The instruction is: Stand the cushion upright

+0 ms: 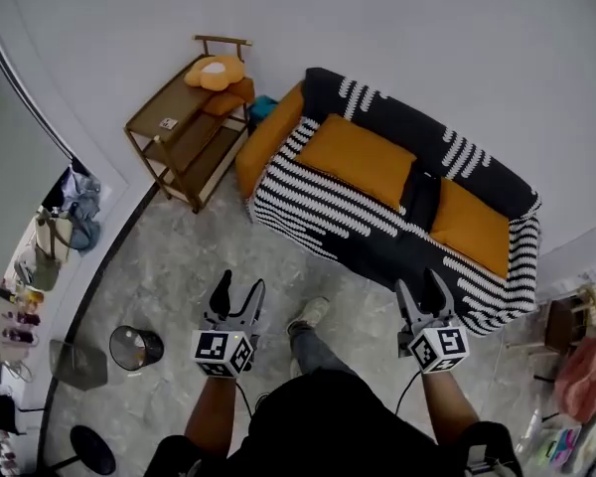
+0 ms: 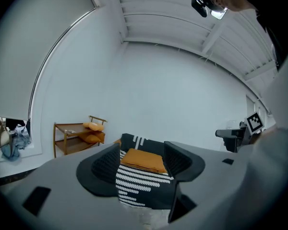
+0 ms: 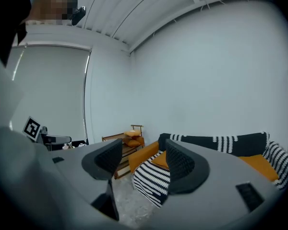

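**Both claws open and empty, floor clear up to the sofa**

At left, a dark curved strip edges the grey marbled floor (image 1: 179, 256). A round black bin (image 1: 136, 347) stands near that edge. A slatted wooden shelf (image 1: 179, 132) sits against the white wall, just beside the sofa (image 1: 308, 207). Open floor lies between the person and the sofa's front.

The left claw (image 1: 239, 284) has its 2 ribbed jaws partly apart, holding and touching nothing.

The sofa wears a black-and-white striped cover. The orange cushion (image 1: 356, 159), squarish and soft, lies flat on the left seat. A second orange cushion (image 1: 472, 225) lies flat on the right seat.

The right claw (image 1: 418, 282) is likewise partly open and empty, not touching the sofa.
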`<state>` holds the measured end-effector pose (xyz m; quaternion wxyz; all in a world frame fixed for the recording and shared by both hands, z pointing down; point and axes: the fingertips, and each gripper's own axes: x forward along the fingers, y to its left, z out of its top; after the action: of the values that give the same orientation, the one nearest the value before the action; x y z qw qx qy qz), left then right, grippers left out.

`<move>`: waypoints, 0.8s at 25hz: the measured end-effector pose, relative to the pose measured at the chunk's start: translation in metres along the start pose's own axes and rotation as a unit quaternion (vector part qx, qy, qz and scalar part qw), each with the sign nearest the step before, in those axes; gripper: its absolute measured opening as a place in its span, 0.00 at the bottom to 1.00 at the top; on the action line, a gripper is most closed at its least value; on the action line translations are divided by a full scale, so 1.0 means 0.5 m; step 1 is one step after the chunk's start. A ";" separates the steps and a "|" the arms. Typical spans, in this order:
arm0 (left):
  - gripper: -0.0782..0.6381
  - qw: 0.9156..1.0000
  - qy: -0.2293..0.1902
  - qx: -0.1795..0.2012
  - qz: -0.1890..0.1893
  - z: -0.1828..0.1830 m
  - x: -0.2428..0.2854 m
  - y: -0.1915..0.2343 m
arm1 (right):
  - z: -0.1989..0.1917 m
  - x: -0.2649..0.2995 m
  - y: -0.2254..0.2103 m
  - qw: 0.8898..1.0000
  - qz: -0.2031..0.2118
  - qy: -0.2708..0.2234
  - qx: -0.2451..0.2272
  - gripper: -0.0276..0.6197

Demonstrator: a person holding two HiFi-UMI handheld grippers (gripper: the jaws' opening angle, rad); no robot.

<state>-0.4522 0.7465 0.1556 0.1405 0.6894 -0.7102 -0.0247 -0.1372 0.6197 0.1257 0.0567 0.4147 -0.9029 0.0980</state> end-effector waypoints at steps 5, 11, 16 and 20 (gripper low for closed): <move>0.53 1.000 -0.012 0.009 0.024 0.045 0.063 0.059 | 0.006 0.157 0.008 0.999 0.033 -0.001 -0.006 0.49; 0.53 0.998 -0.016 0.012 0.058 0.109 0.146 0.183 | 0.019 0.379 0.065 0.998 0.068 -0.001 0.002 0.49; 0.53 0.997 -0.021 0.019 0.065 0.151 0.260 0.262 | 0.068 0.487 0.099 0.994 0.100 -0.025 -0.037 0.49; 0.53 0.999 -0.021 0.028 0.039 0.173 0.361 0.257 | 0.084 0.531 0.032 0.997 0.063 -0.029 -0.023 0.49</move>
<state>-0.5990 0.5608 0.1317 0.1065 0.6639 -0.7401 -0.0138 -0.3228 0.4244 0.1316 0.0336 0.3584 -0.9305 0.0679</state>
